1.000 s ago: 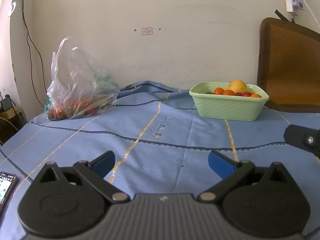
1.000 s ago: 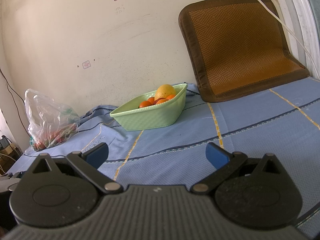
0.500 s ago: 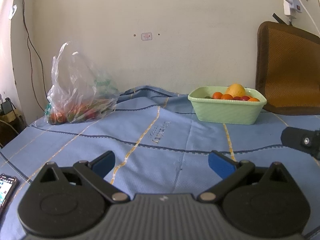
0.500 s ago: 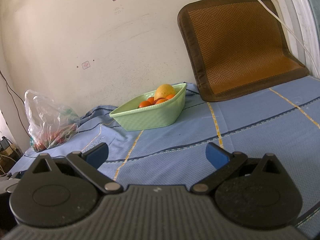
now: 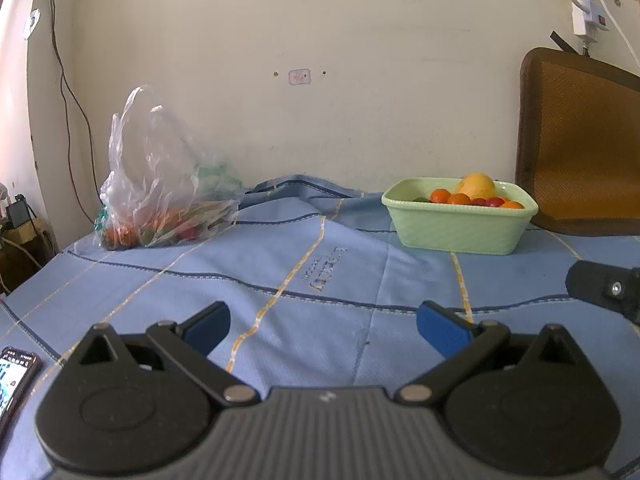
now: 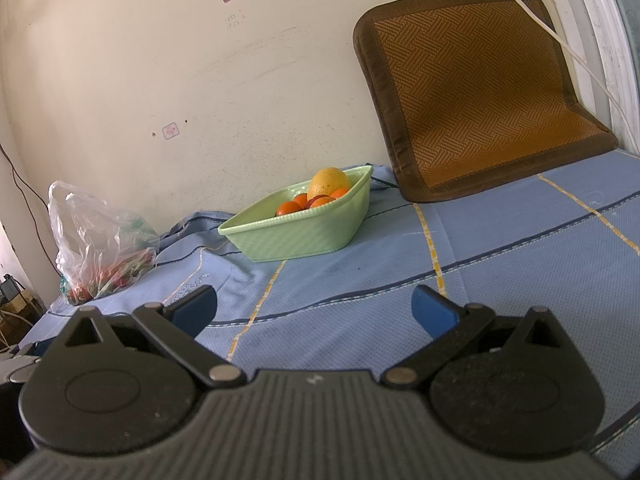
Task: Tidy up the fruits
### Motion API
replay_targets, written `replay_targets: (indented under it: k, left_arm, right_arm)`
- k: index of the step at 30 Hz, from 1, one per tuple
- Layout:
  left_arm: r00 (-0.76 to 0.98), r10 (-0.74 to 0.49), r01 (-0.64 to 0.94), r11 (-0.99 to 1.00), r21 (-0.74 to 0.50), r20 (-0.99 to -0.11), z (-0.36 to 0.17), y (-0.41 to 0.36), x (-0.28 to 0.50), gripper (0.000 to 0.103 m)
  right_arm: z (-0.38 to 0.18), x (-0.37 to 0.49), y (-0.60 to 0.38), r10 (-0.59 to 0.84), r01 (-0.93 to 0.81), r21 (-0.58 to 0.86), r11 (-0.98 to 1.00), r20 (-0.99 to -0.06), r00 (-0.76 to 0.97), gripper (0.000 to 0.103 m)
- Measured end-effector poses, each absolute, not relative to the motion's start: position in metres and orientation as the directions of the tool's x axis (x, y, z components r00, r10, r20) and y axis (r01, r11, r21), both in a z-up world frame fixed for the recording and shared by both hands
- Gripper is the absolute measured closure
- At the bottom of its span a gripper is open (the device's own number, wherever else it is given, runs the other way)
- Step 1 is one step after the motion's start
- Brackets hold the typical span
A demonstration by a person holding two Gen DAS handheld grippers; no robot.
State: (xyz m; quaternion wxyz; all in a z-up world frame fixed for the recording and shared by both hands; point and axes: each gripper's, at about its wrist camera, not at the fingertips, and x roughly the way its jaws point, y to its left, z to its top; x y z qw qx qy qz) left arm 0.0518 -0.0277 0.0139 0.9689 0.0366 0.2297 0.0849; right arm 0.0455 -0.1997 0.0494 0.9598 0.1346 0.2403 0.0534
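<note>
A pale green basin [image 5: 460, 226] [image 6: 298, 232] stands on the blue cloth near the wall, holding a yellow fruit [image 5: 476, 186] [image 6: 329, 182], several small orange fruits [image 5: 458, 199] [image 6: 290, 208] and some red ones [image 5: 494, 201]. A clear plastic bag [image 5: 160, 188] [image 6: 100, 240] with red and green produce lies at the far left by the wall. My left gripper [image 5: 322, 326] is open and empty, low over the cloth, well short of both. My right gripper [image 6: 314, 310] is open and empty too, in front of the basin.
A brown woven cushion [image 6: 476, 92] [image 5: 580, 140] leans on the wall right of the basin. A phone [image 5: 14, 376] lies at the lower left edge. Cables and a power strip [image 5: 586, 8] hang on the wall. The blue cloth [image 5: 320, 280] bunches into folds near the wall.
The left gripper has tilted its view slightly upward, so the bag and basin sit lower in frame. The right gripper has barely moved. Both stay open.
</note>
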Motion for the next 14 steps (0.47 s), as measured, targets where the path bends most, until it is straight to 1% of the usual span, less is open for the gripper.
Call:
replay_targets:
  k: [14]
  left_arm:
    - [0.890, 0.146, -0.107, 0.988, 0.112, -0.433, 0.0135, -0.0299, 0.0515, 0.000]
  right_arm:
    - [0.0497, 0.0455, -0.1994, 0.165, -0.038, 0.281, 0.959, -0.446, 0.879, 0.000]
